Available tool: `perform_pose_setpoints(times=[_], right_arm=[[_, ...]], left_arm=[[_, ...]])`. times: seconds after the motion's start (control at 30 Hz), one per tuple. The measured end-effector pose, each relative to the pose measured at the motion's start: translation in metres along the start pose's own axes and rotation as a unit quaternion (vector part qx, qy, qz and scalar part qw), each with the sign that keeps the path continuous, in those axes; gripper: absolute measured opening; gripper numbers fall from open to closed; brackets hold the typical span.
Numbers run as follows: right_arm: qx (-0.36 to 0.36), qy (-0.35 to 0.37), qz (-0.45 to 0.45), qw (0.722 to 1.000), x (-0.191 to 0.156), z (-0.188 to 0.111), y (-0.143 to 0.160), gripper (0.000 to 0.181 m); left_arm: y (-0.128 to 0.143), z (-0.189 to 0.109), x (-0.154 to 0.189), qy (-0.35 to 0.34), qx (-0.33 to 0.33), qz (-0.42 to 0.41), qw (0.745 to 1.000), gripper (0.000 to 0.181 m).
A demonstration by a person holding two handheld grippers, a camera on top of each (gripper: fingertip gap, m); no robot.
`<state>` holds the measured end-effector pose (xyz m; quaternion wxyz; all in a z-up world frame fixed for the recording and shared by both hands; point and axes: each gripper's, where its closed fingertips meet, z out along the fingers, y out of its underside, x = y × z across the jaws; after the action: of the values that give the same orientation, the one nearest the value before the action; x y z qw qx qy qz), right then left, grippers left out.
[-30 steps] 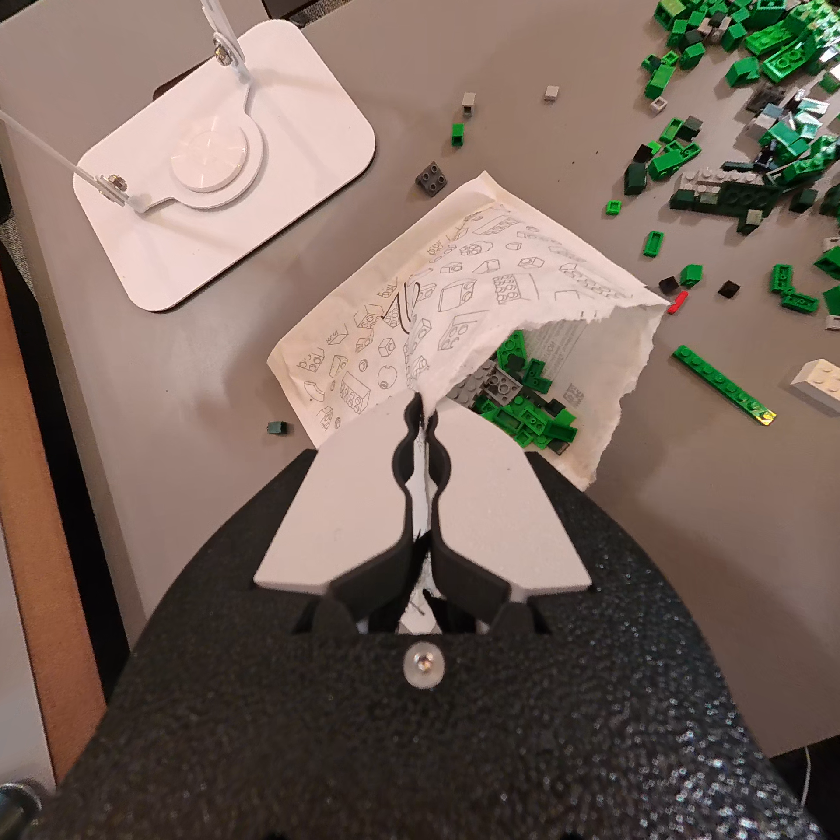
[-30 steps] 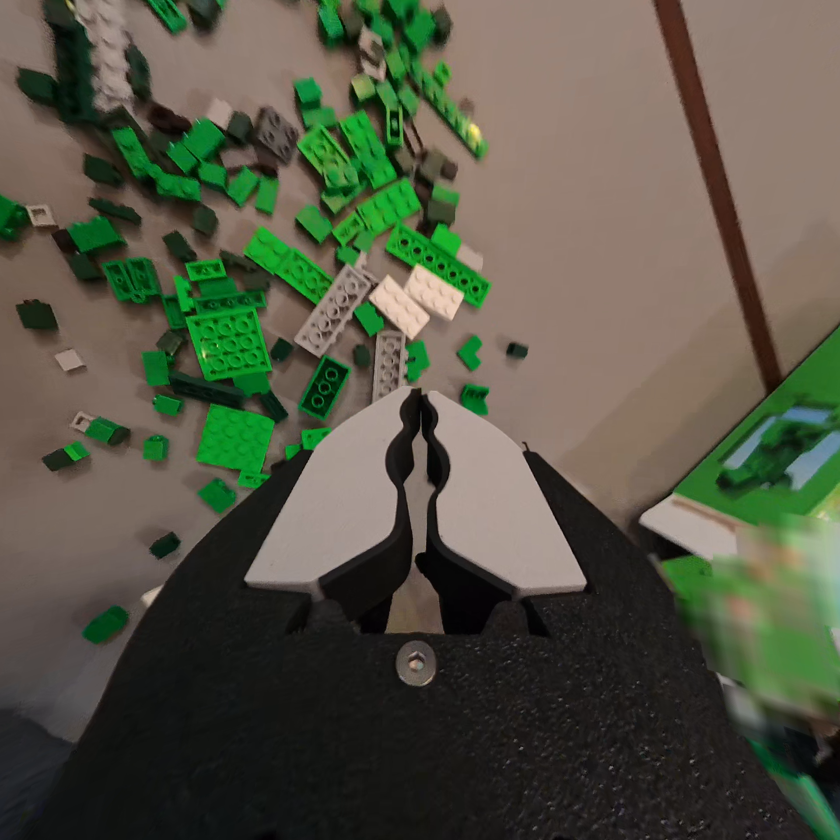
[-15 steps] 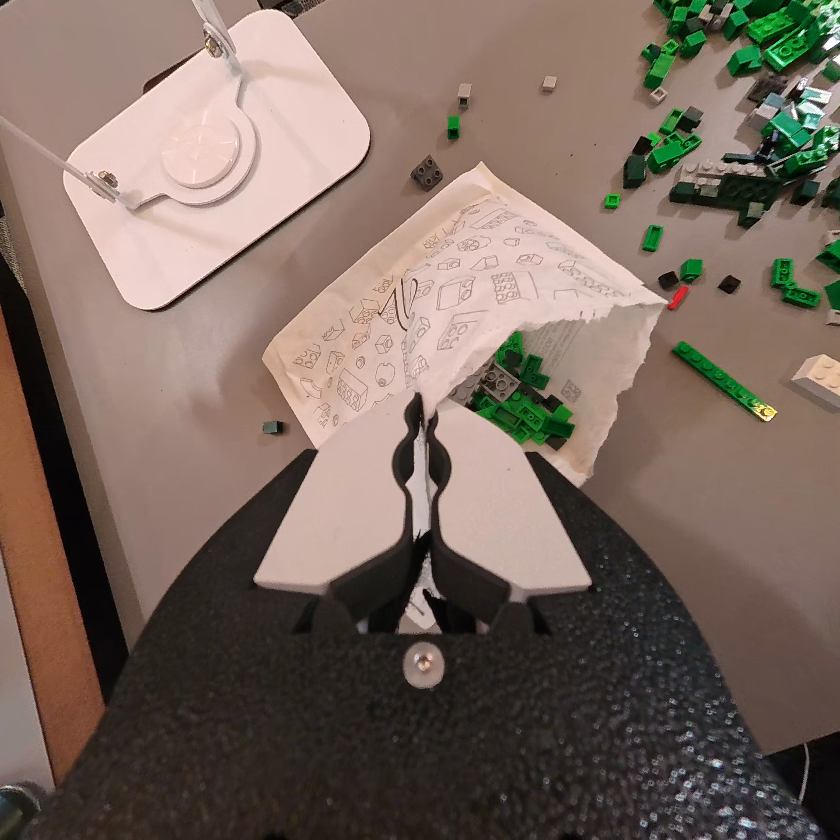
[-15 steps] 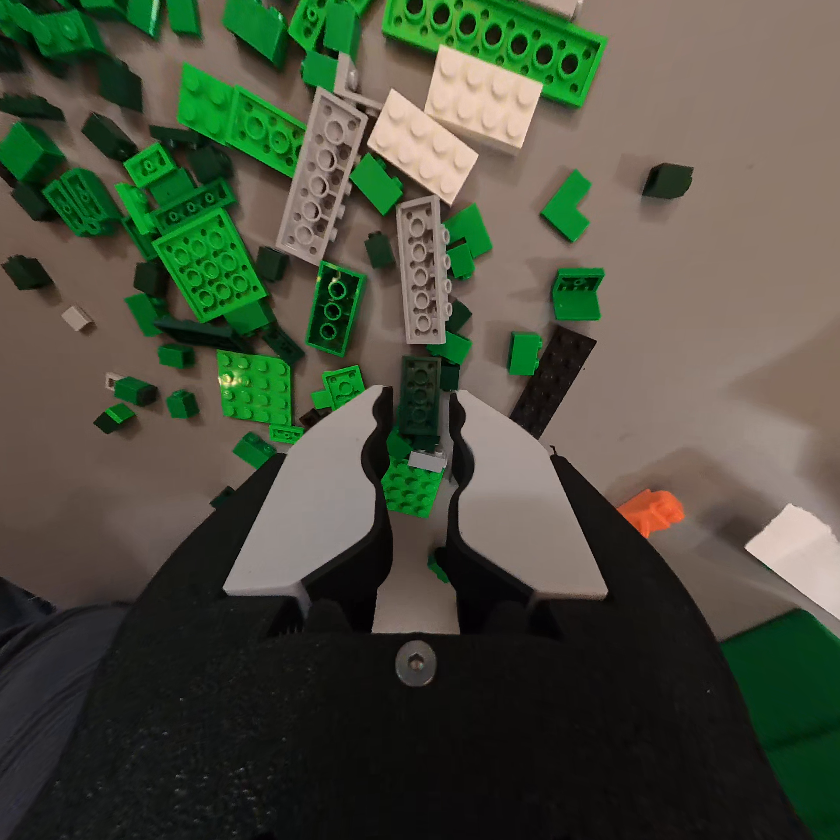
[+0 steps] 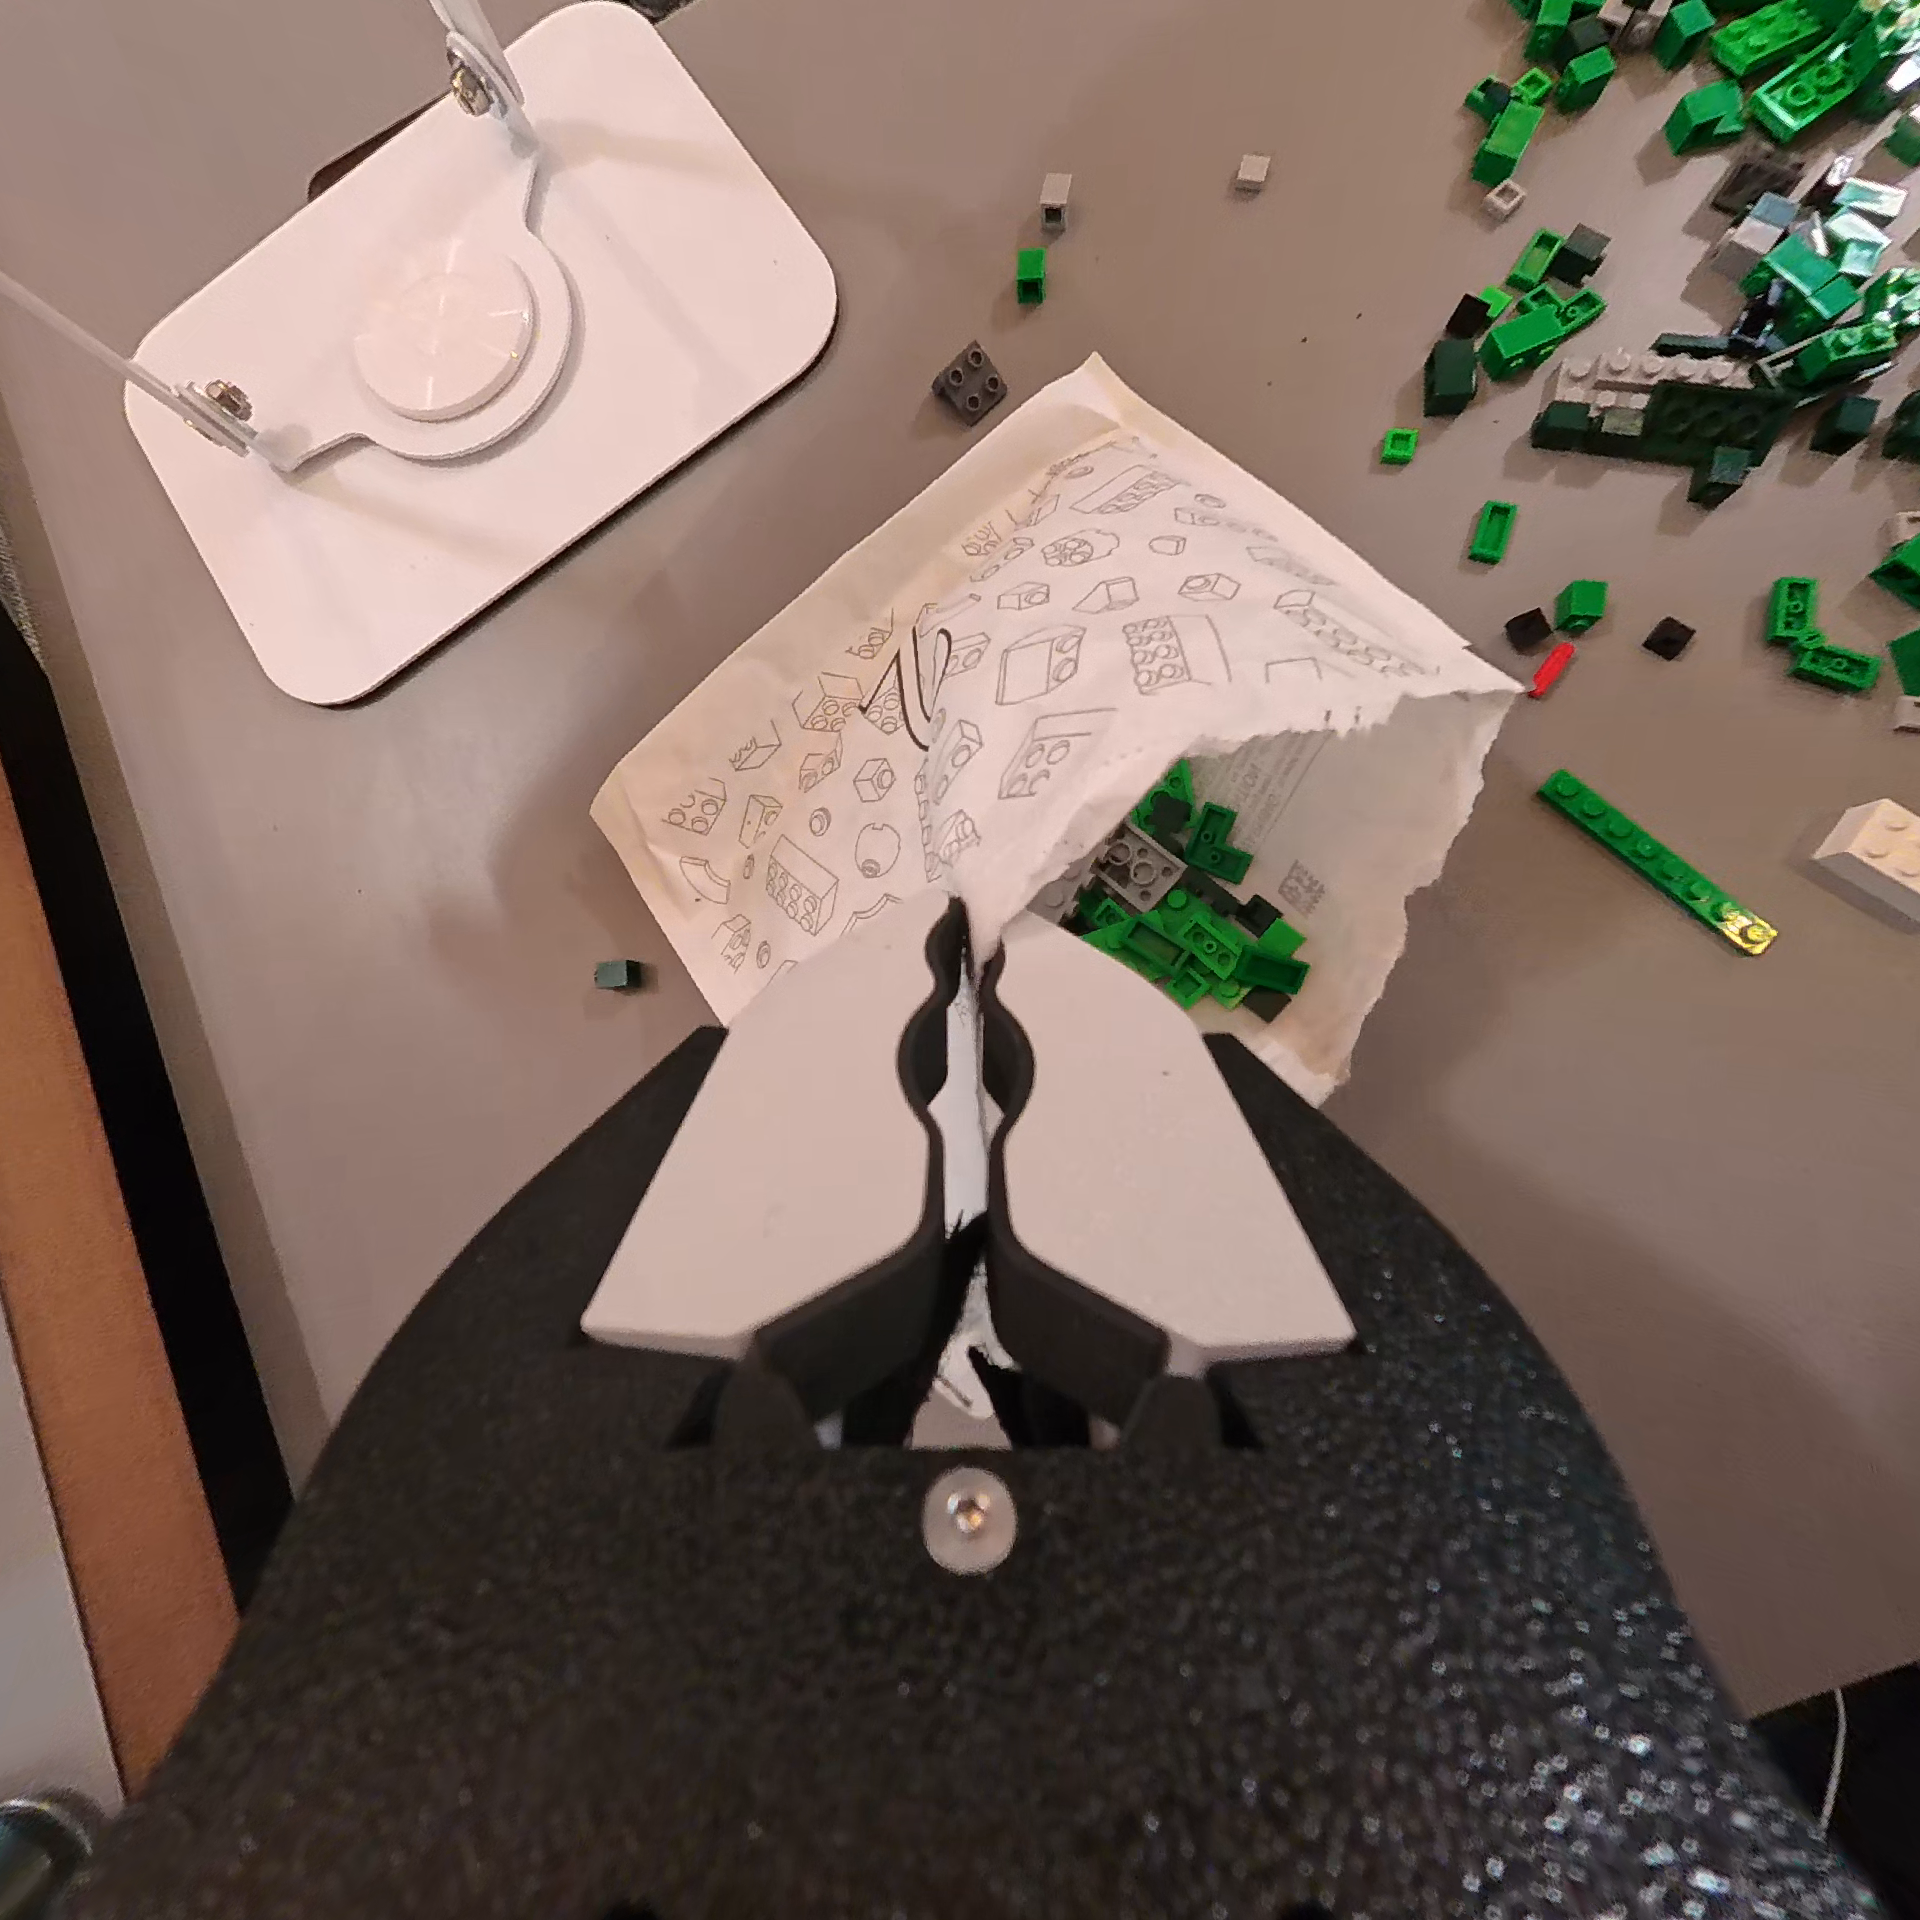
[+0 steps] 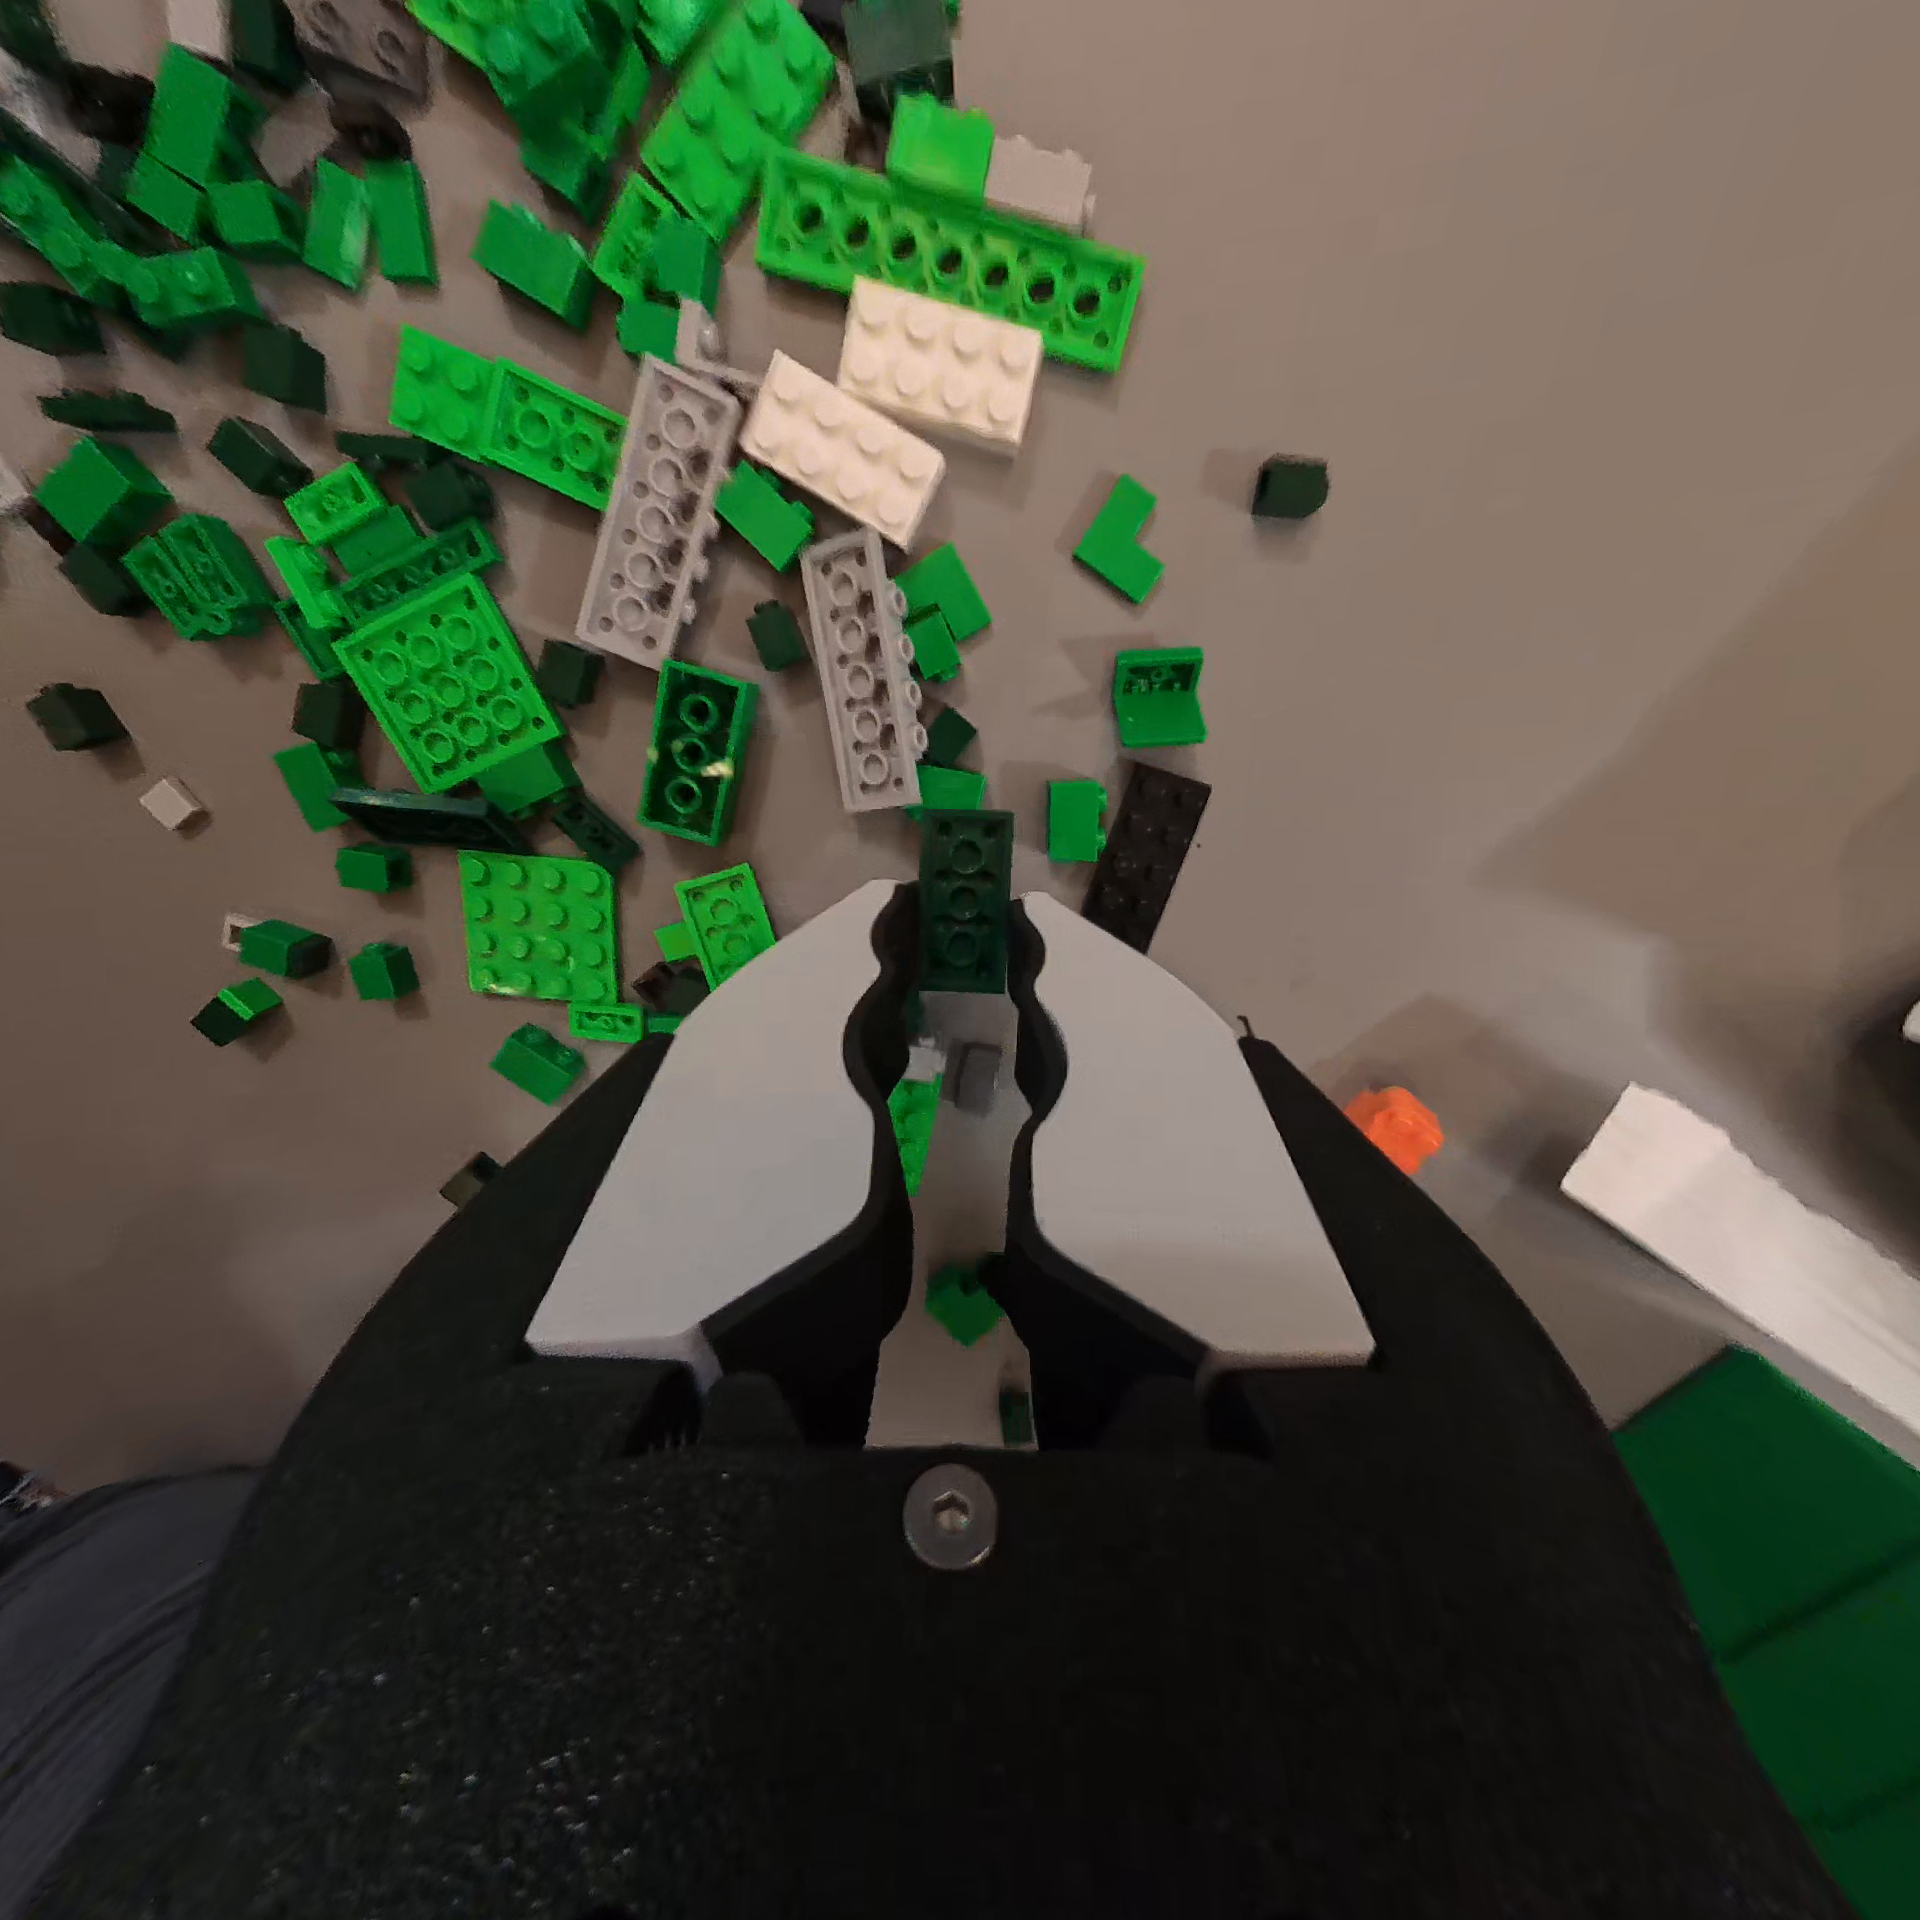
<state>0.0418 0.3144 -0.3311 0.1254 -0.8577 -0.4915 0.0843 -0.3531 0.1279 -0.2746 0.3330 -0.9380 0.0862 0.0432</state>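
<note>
Paper of the torn bag (image 5: pixel 1049 665) is pinched at its upper lip between the jaws of the left claw (image 5: pixel 971 925), which are shut on it, so that the mouth is held open above the grey counter (image 5: pixel 1558 1299) with loose green and grey bricks (image 5: pixel 1184 914) lying inside. A ragged tear is seen along that lip, and it is judged that a harder pull could lengthen the tear or slip the thin paper out of the grip, letting the mouth fall shut or the bricks spill. On the far left a white plate with a round disc and thin rods (image 5: pixel 468 343) is set well apart from the bag, and a long green strip (image 5: pixel 1652 862) and a small red piece (image 5: pixel 1553 665) lie just beside the bag's open end. In the right wrist view, the right claw (image 6: pixel 961 914) is seen narrowly parted around a dark green brick (image 6: pixel 966 899) at its tips; whether the brick is gripped or merely lies between them cannot be told. A slip is judged likely, since only its near end sits between the tips. It is crowded by a grey plate (image 6: pixel 862 675), a black plate (image 6: pixel 1148 852) and a small green piece (image 6: pixel 1075 821), any of which could be knocked or caught.
</note>
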Motion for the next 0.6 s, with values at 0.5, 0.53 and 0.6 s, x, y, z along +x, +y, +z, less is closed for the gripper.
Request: perform_pose_setpoints(times=[0.5, 0.53, 0.6], right_arm=[[-0.057, 0.128, 0.036, 0.99, 0.05, -0.002, 0.028, 0.016], [-0.061, 0.129, 0.04, 0.989, 0.053, 0.0, 0.031, 0.016], [-0.062, 0.119, 0.048, 0.99, 0.054, 0.005, 0.033, 0.016]], left_arm=[[0.001, 0.001, 0.0, 0.001, -0.004, 0.002, 1.0, 0.0], [0.001, 0.001, 0.0, 0.001, -0.004, 0.002, 1.0, 0.0], [0.001, 0.001, 0.001, 0.001, -0.004, 0.002, 1.0, 0.0]])
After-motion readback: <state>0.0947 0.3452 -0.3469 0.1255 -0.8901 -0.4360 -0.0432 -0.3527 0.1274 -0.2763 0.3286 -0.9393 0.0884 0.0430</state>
